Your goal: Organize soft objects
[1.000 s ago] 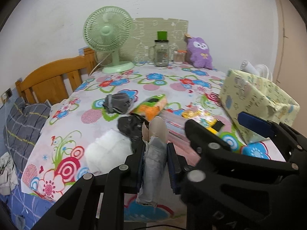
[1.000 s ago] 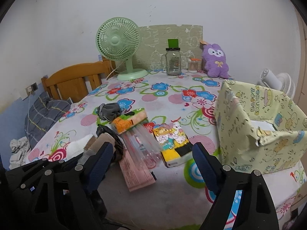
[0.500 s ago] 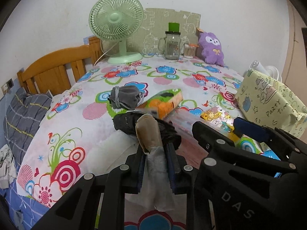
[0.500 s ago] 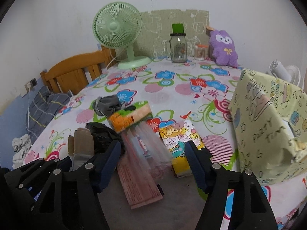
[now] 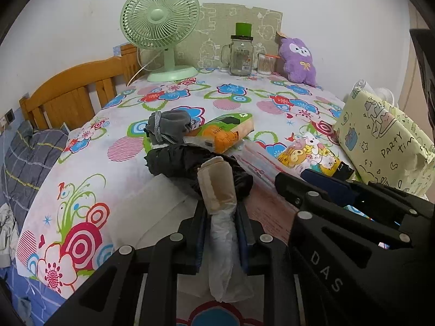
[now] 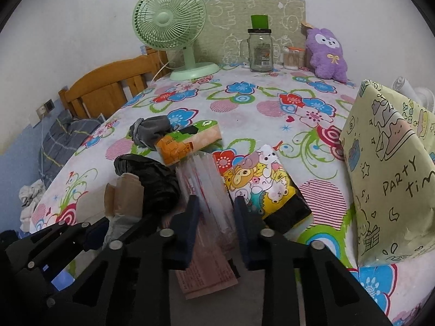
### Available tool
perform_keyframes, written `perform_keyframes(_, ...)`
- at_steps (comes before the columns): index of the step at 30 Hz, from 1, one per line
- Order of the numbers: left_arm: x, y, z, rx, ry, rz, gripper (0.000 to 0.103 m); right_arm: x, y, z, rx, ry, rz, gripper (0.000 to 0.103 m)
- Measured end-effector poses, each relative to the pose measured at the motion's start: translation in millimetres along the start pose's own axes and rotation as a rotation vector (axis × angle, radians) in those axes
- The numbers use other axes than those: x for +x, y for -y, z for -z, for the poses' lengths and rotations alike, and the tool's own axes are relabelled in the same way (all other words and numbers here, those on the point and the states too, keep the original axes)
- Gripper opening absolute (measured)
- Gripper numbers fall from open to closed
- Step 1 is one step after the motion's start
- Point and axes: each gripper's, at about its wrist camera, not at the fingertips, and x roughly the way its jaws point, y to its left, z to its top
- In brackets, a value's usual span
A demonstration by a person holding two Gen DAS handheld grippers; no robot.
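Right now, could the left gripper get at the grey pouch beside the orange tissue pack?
Probably not yet. The left gripper is shut on a rolled beige-and-white bundle, and the black bag lies between it and the grey pouch.

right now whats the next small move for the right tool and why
Probably a short lift. The right tool has just been closing, its jaws now pinching the clear pink packet that still lies flat on the tablecloth. The left tool already grips a white-and-tan bundle, so only this one is free to carry.
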Motion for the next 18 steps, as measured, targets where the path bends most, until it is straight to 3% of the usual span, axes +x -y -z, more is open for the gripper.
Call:
perform_keyframes(5, -4.9, 3.4, -2.0, 0.006, 0.008, 0.006, 0.015, -5.9, -2.3, -1.5, -0.011, 0.01, -0.006, 0.017)
perform_keyframes(18, -27.7, 9.2, -12.9, 0.006, 0.064, 0.012, 0.013, -33.5, -3.8, -9.7, -0.003, 0.072, 0.001, 0.015)
